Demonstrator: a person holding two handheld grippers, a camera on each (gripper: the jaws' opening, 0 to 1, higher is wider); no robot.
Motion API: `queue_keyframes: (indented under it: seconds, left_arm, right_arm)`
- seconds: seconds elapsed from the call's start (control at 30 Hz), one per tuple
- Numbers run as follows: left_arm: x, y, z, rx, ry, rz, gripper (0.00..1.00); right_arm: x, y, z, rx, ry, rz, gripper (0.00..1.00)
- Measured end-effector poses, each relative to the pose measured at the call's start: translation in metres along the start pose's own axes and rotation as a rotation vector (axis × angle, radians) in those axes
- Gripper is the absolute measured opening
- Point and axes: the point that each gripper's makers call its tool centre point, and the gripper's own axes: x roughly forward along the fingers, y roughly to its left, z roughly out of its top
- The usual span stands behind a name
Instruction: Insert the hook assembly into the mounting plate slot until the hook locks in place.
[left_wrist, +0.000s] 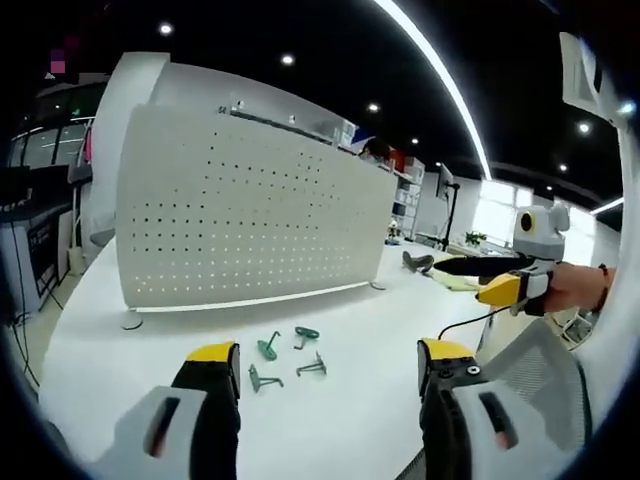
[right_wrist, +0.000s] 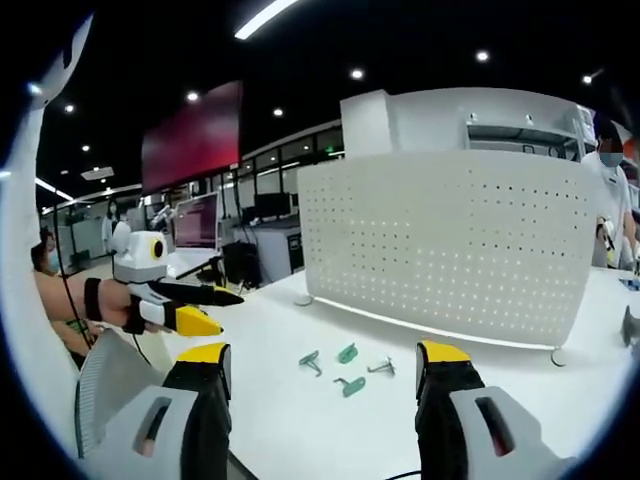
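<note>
Hooks (left_wrist: 287, 357) on table (left_wrist: 140, 370), seemingly untouched, ahead of left gripper (left_wrist: 328, 362), right gripper (right_wrist: 320, 368), both spread wide

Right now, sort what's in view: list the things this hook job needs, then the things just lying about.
For the job:
- pegboard panel, standing upright on the white table
- four small hooks loose on the table in front of it
- left gripper, right gripper, both open and empty

Just lying about:
- dark object on yellow sheet
- mesh chair back

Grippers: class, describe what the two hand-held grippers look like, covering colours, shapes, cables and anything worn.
Each gripper, left and right, has two blocky black jaws with yellow tips on grey bodies with dark slots. Seen from the side, each shows a yellow-and-black nose. A thin black cable trails from the right one. A dark wristband is worn.
</note>
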Motion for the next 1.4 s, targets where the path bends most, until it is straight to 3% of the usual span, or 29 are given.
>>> queue_keyframes:
  seconds: [0.23, 1.03, 1.4]
  left_arm:
    - [0.003, 0.006, -0.017, 0.014, 0.047, -0.005, 0.73]
    - [0.025, 0.028, -0.039, 0.018, 0.102, -0.007, 0.72]
    - [0.037, 0.039, -0.05, 0.028, 0.162, 0.016, 0.7]
  right_arm:
    - [-0.001, 0.005, -0.002, -0.001, 0.015, 0.005, 0.77]
    - [-0.004, 0.007, -0.003, -0.013, 0.029, 0.006, 0.76]
    - [-0.007, 0.008, -0.006, -0.008, 0.038, 0.0, 0.75]
